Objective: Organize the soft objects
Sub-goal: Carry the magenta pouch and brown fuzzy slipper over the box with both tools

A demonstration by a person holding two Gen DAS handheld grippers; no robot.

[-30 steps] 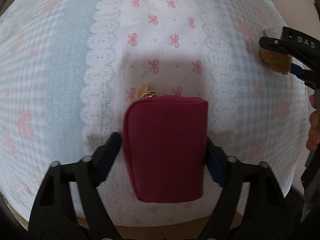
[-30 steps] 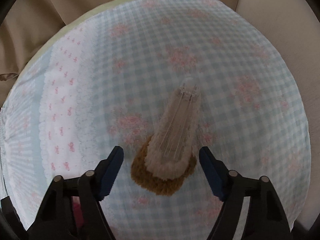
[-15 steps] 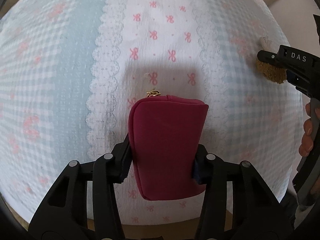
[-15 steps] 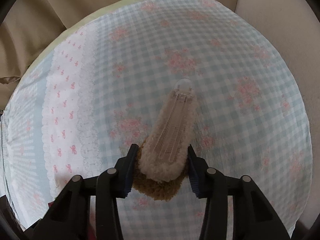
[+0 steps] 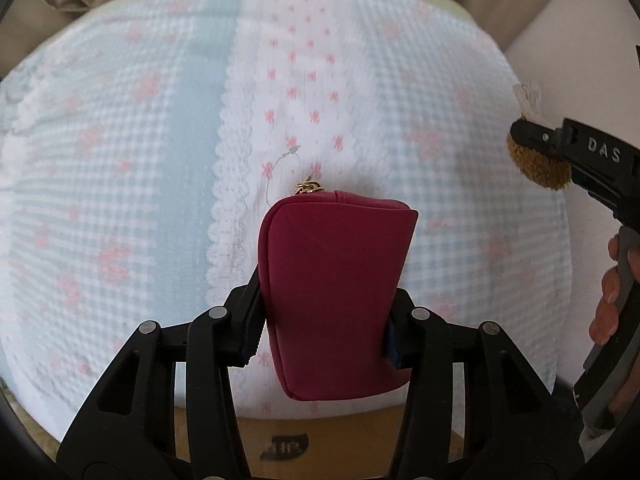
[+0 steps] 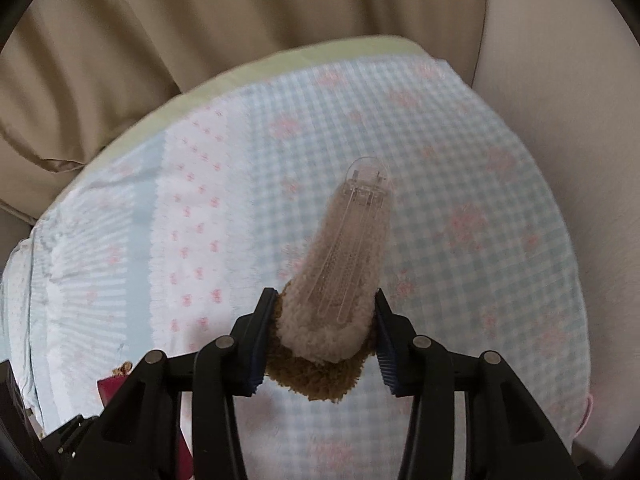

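My left gripper point(image 5: 322, 330) is shut on a dark pink zip pouch point(image 5: 334, 292) with a gold zipper pull, held above the blue and pink patterned quilt point(image 5: 120, 168). My right gripper point(image 6: 320, 346) is shut on a fluffy beige and brown hair clip point(image 6: 340, 280) with a clear plastic clasp, lifted above the quilt point(image 6: 460, 240). The right gripper with the clip's brown end point(image 5: 538, 164) also shows at the right edge of the left wrist view. A corner of the pouch point(image 6: 108, 388) shows at the lower left of the right wrist view.
The quilt covers a cushion with a pale green edge point(image 6: 280, 64). Beige upholstery point(image 6: 200, 20) rises behind it and to the right point(image 6: 560, 80). A tan surface point(image 5: 328, 436) lies below the quilt's near edge.
Both grippers closed, the left on the pouch and the right on the hair clip, then lifted them off the quilt. The views now show more of the backrest.
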